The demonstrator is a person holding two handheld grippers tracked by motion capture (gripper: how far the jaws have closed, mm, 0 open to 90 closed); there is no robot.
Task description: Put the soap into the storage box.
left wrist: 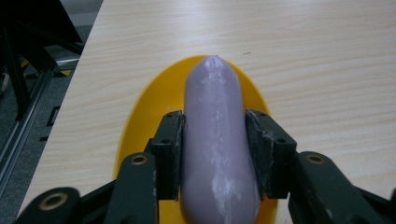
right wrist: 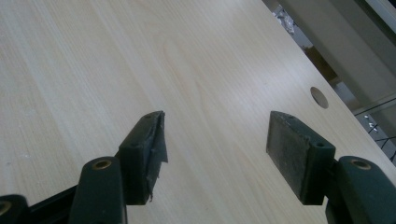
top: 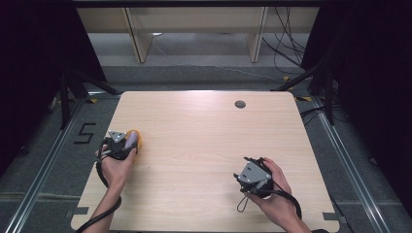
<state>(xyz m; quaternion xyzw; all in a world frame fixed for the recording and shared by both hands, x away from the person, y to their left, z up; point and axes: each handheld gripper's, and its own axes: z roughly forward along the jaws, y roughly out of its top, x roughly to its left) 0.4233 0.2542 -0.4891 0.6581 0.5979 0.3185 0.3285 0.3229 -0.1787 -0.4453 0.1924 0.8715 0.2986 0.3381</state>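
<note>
Here, left gripper [left wrist: 215, 154]: its jaws pinch the smooth, pale purple, sausage-shaped thing [left wrist: 215, 140] on both sides.
Purple thing: over the flat yellow plastic dish [left wrist: 149, 112], near the left edge of the light wooden surface [top: 204, 145].
Right gripper [right wrist: 217, 149]: jaws spread wide with nothing between them, low over bare wood at the near right.
</note>
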